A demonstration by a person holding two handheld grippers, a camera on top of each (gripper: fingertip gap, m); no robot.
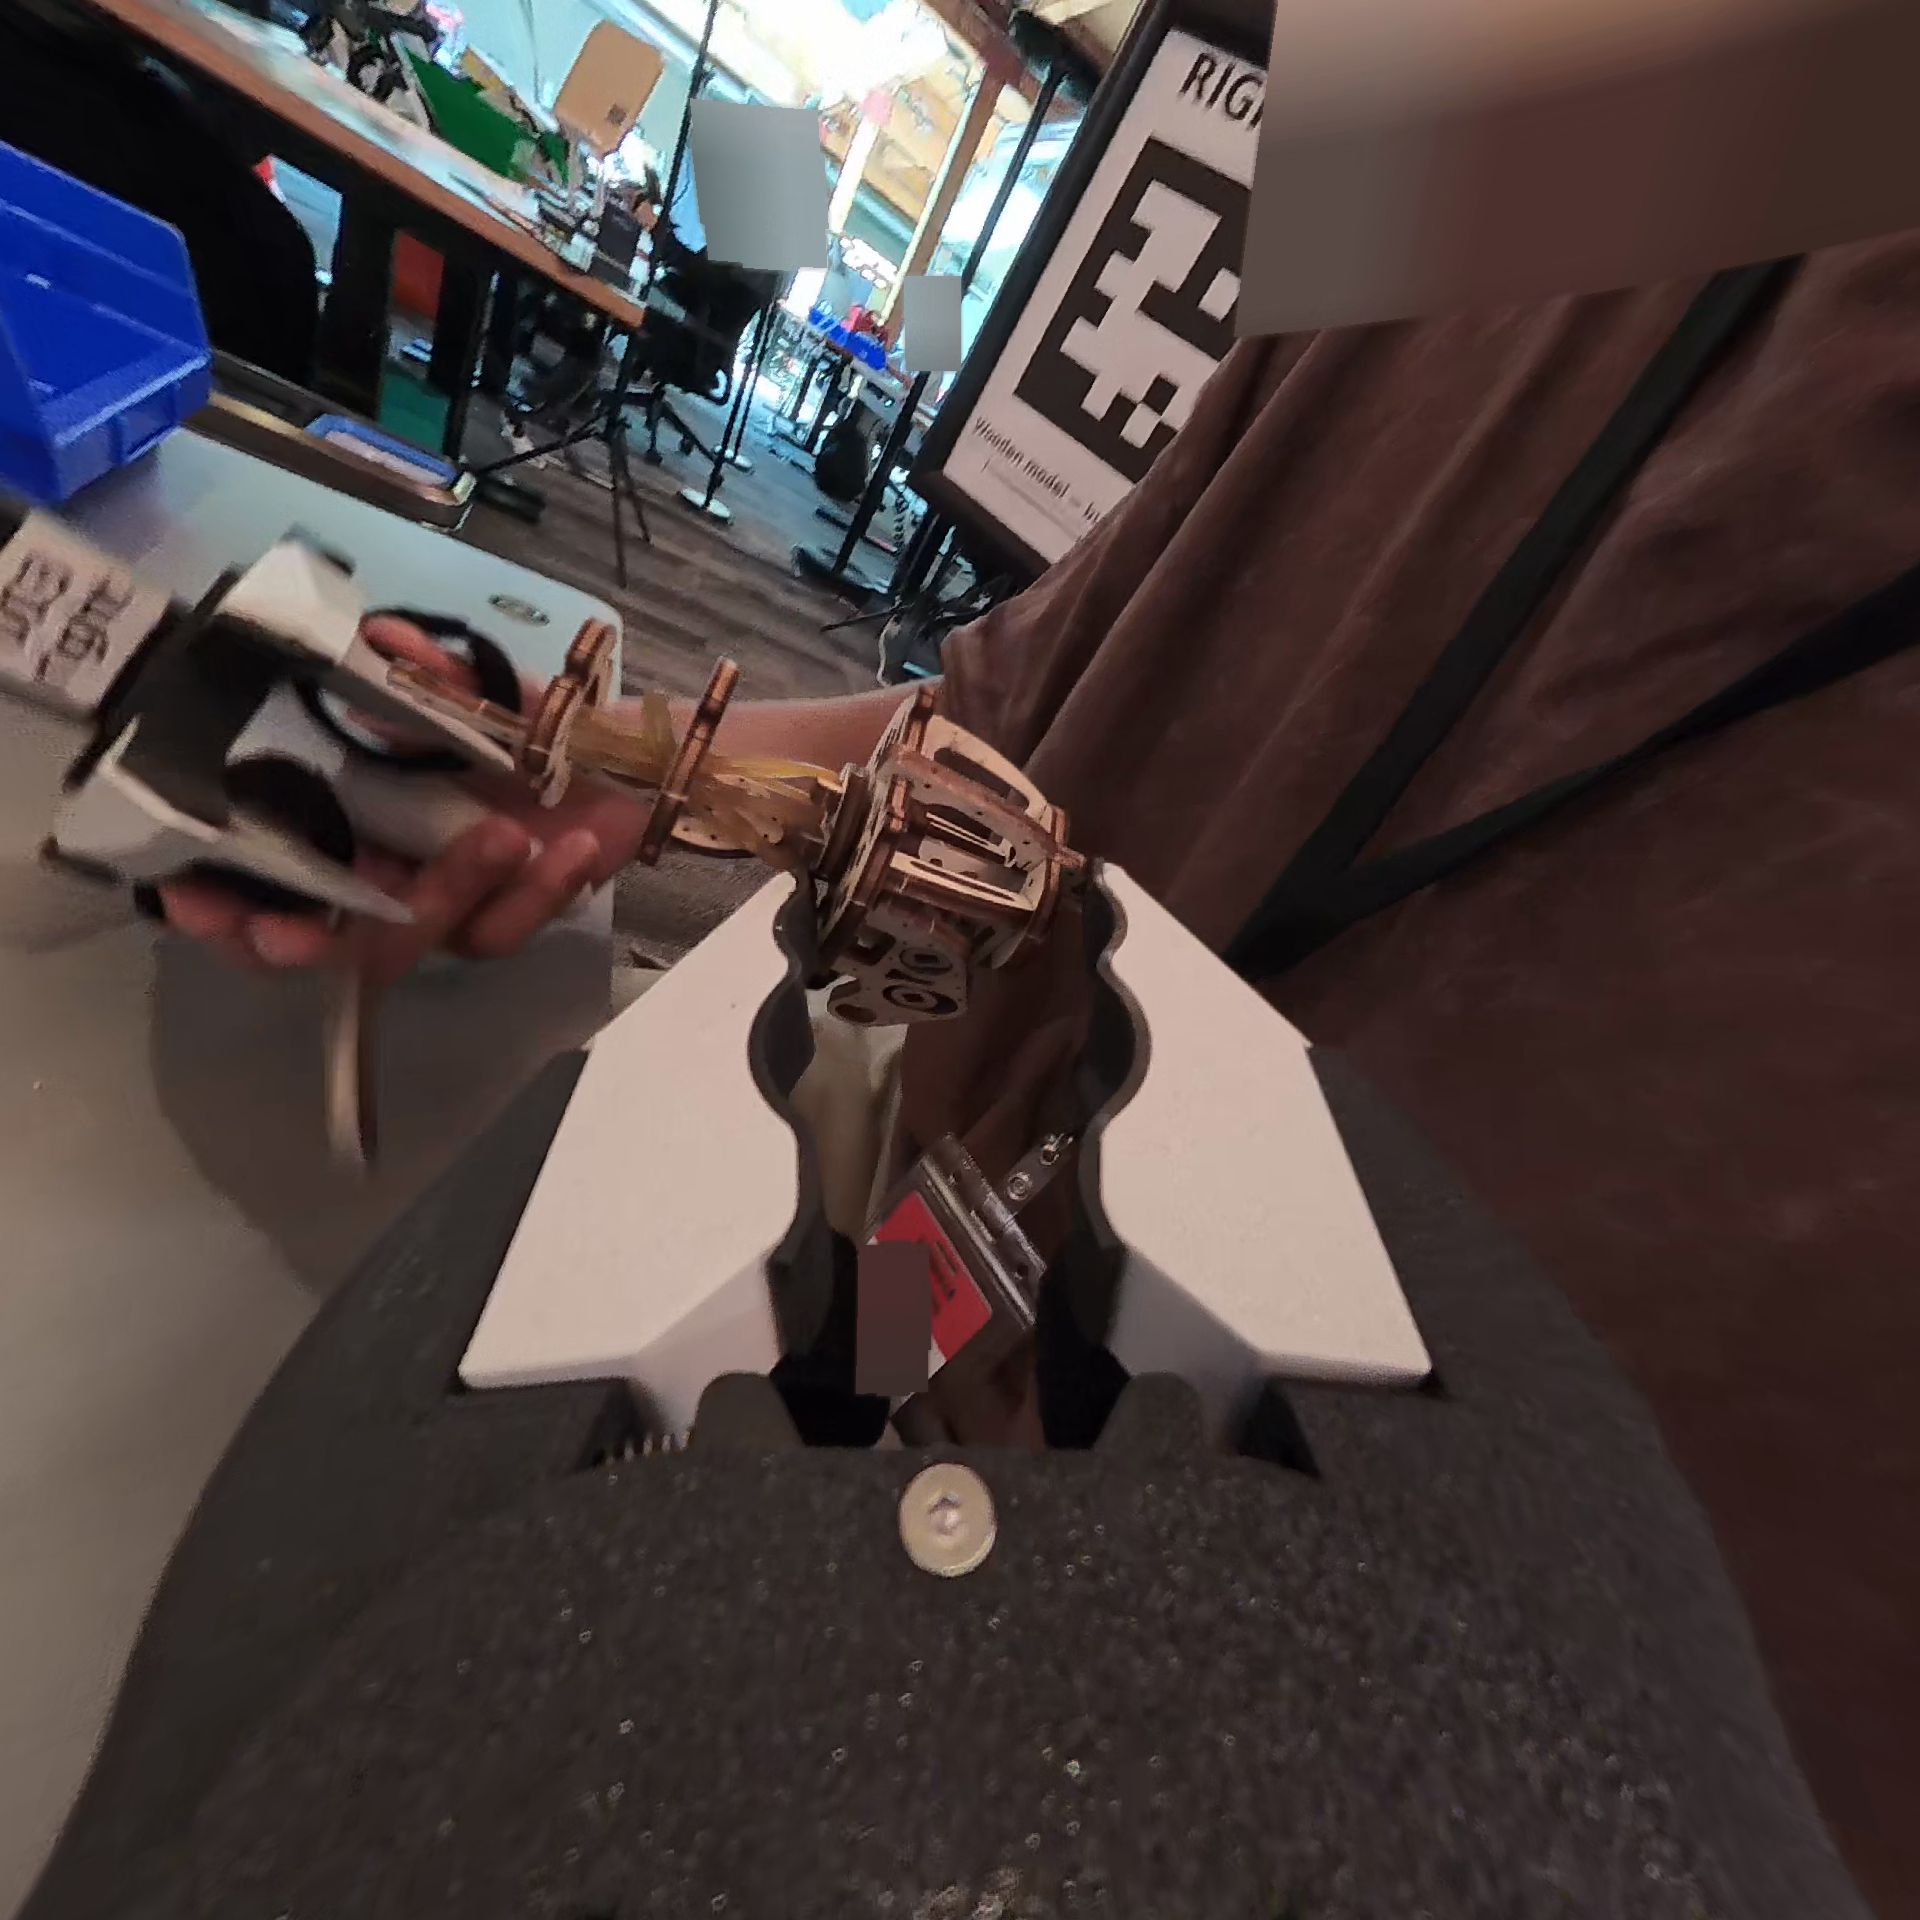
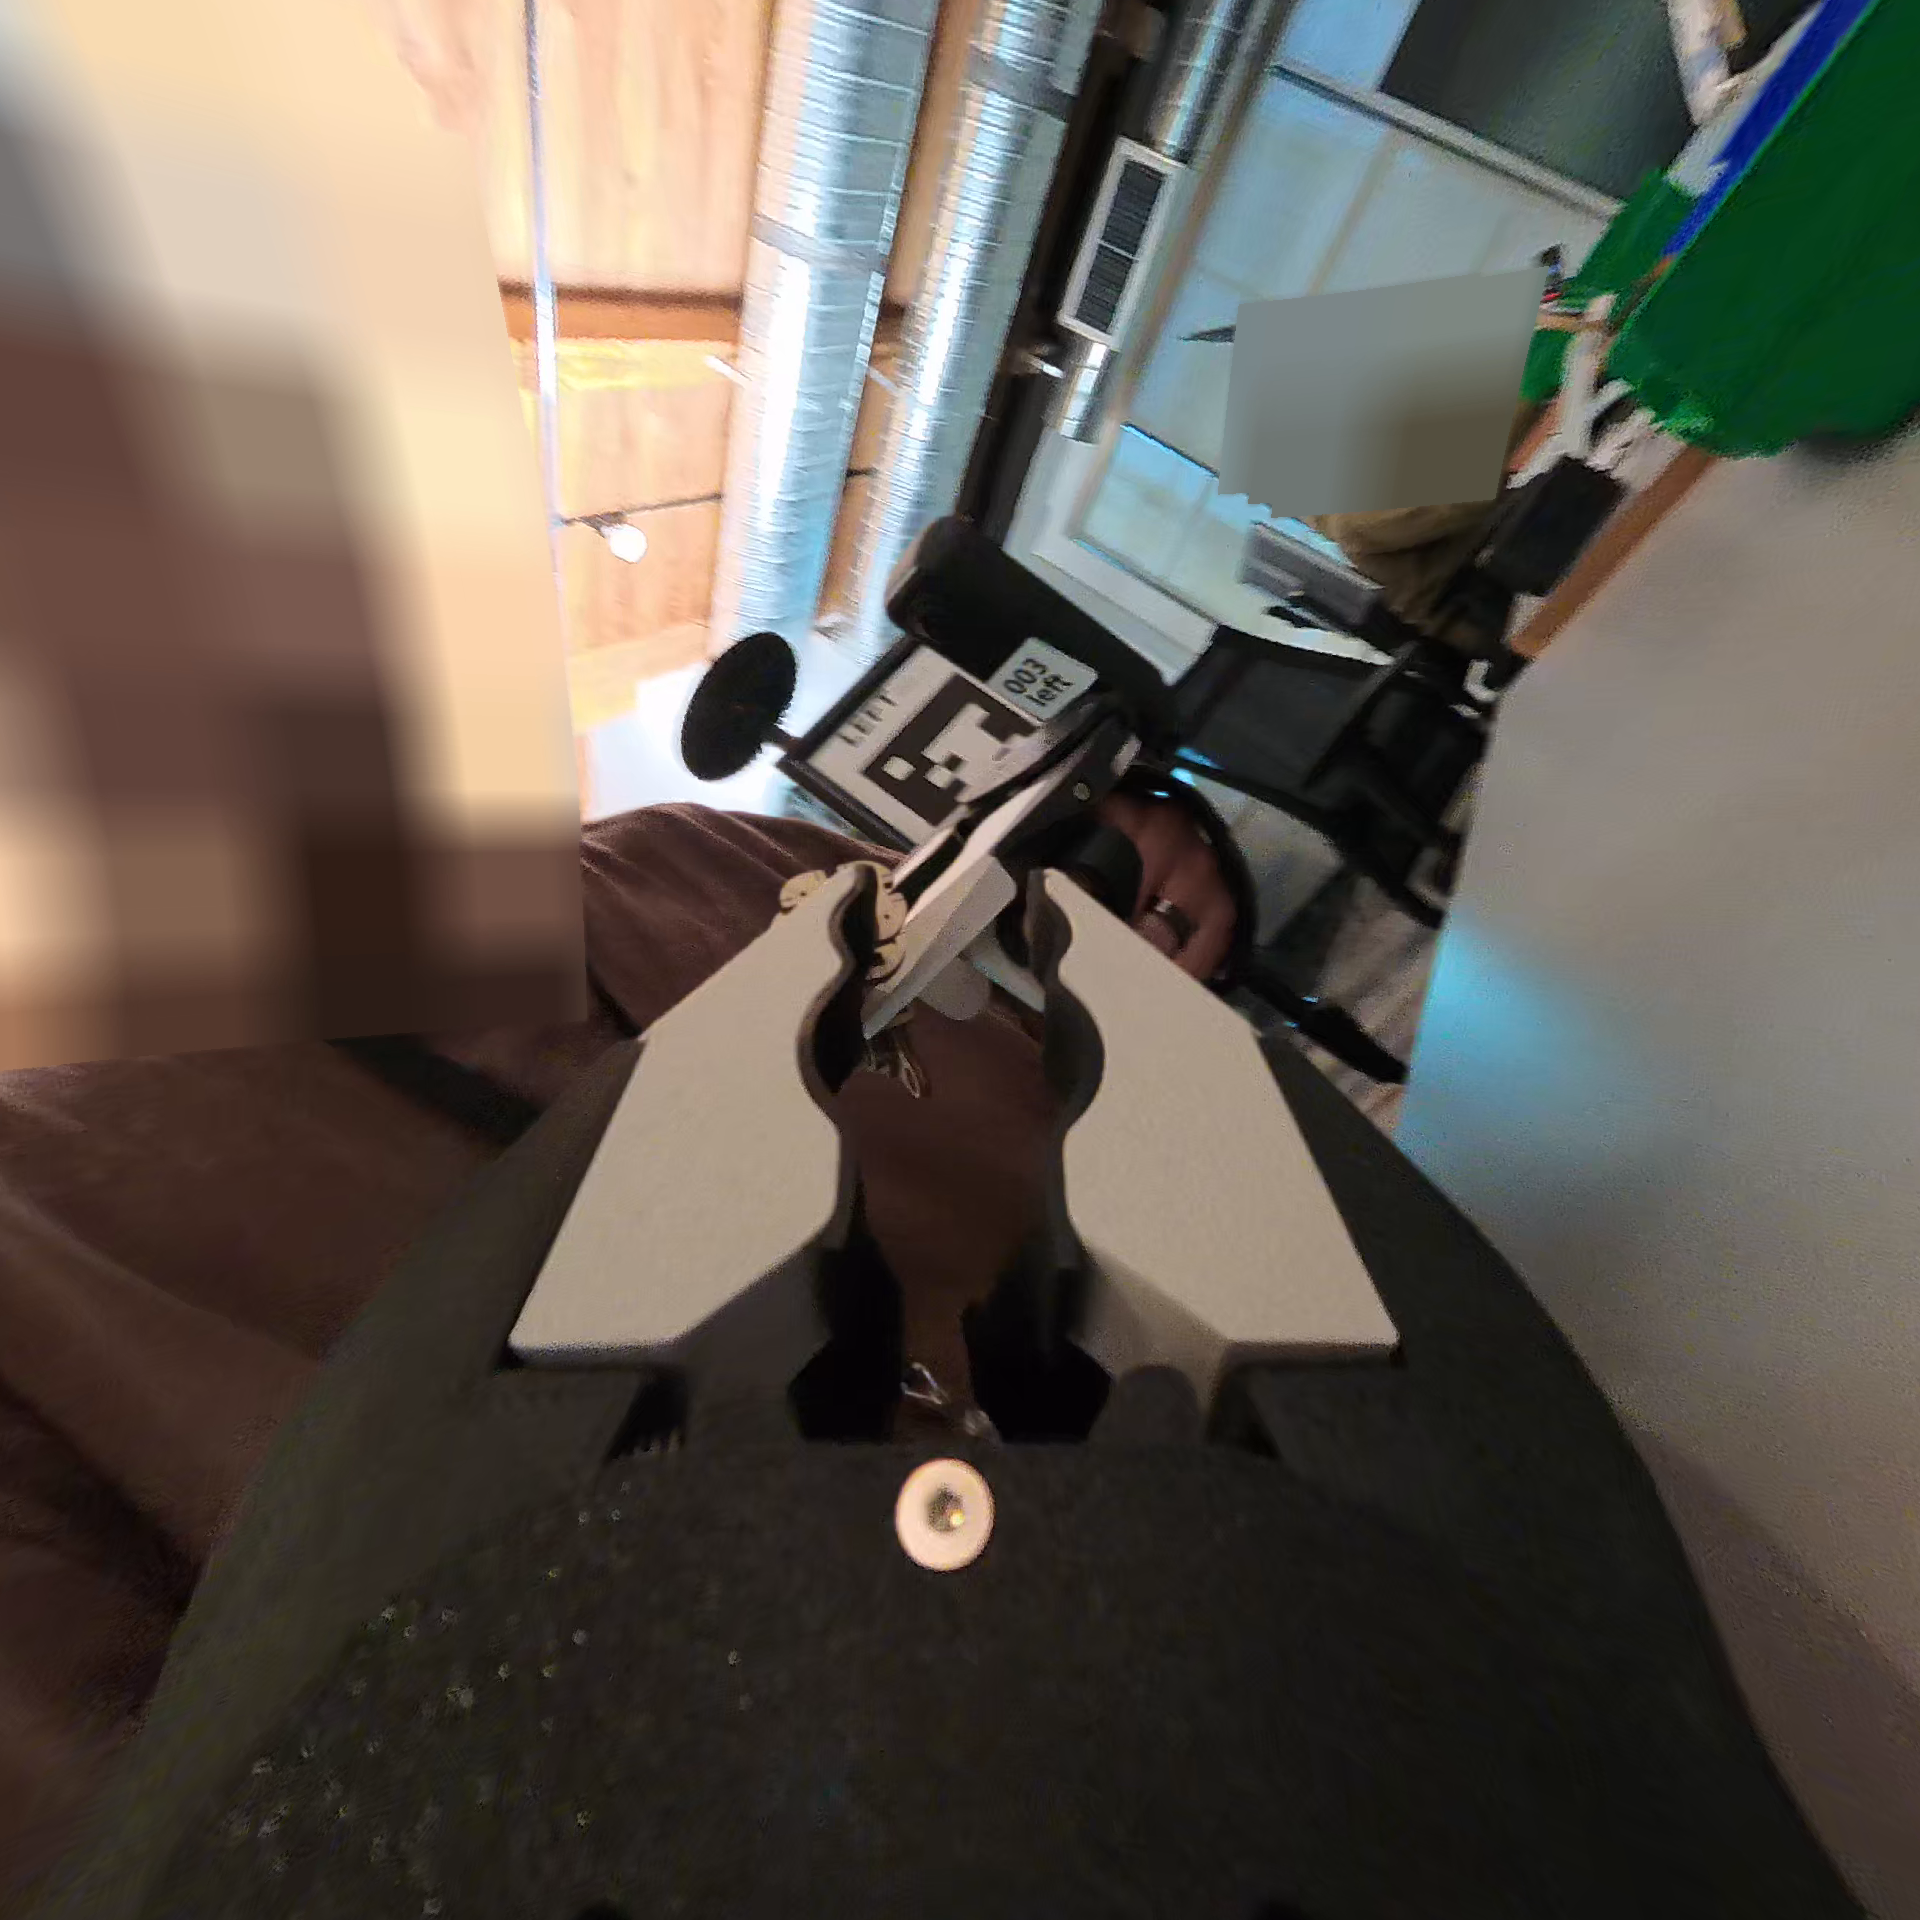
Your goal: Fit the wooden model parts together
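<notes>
The wooden model is a long shaft with several discs and a domed drum at one end. My left gripper is shut on the drum, with one fingertip on each side, and holds the model in the air. My right gripper, held in a hand, is at the shaft's thin end. In the right wrist view its jaws stand apart. Scalloped wood lies against the left finger only. The left gripper shows just beyond it.
A grey table lies at the left with a blue bin at its far end. The person's brown shirt and a hanging badge are close behind the model. A marker board and tripods stand behind.
</notes>
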